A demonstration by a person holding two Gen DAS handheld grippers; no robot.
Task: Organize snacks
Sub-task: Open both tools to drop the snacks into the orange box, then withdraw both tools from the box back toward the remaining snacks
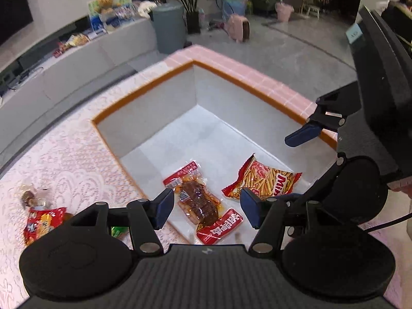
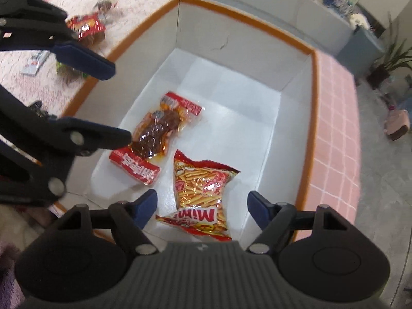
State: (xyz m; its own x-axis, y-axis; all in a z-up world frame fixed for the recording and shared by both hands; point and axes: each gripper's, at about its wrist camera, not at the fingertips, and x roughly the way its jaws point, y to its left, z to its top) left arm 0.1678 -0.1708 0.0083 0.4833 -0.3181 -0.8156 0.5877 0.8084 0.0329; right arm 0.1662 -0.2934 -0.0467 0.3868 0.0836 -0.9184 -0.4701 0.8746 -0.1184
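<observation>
A white box with an orange rim stands on the table. Inside lie a clear-and-red pack of brown meat snack and a red Mimi stick-snack bag. My left gripper is open and empty above the meat pack; it also shows in the right wrist view. My right gripper is open and empty above the Mimi bag; one of its fingers shows in the left wrist view.
On the lace tablecloth left of the box lie a red snack bag, a clear wrapped snack and a green pack. A grey bin stands on the floor beyond.
</observation>
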